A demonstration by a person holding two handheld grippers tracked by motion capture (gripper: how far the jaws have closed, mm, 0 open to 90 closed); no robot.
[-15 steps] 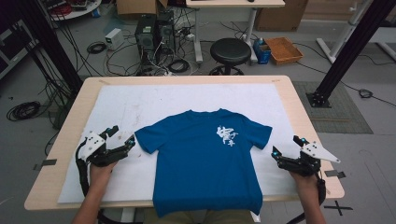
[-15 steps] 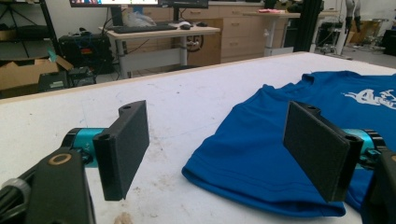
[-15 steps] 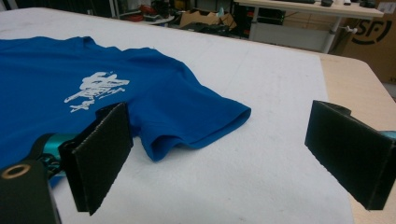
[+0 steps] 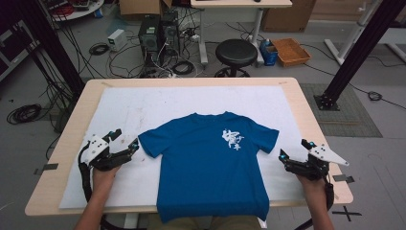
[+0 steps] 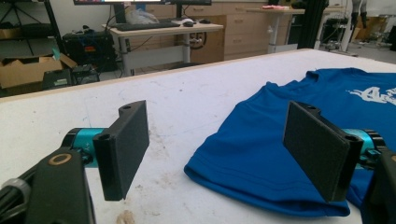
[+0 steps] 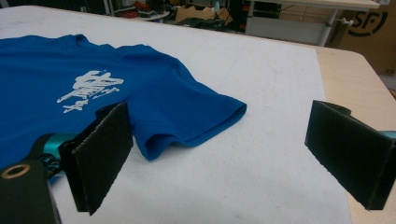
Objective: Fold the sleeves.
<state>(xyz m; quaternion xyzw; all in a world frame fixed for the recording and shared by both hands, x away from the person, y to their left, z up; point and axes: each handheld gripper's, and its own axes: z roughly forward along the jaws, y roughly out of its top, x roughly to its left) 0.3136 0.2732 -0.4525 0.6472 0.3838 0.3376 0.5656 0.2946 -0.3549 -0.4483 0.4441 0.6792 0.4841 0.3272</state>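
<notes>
Both arms are reaching in from the bottom. The left claw (image 4: 125, 142) is gaping wide with nothing in it. The right claw (image 4: 293, 149) is gaping wide and empty too.

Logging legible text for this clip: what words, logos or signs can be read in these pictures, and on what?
"SF": black circled logo on the brown cardboard box behind the table, partly cut off at the picture's edge.
White brush-style print on the blue short-sleeved T-shirt: its characters cannot be read.
Black cross taped on the floor: a mark, not text.
</notes>
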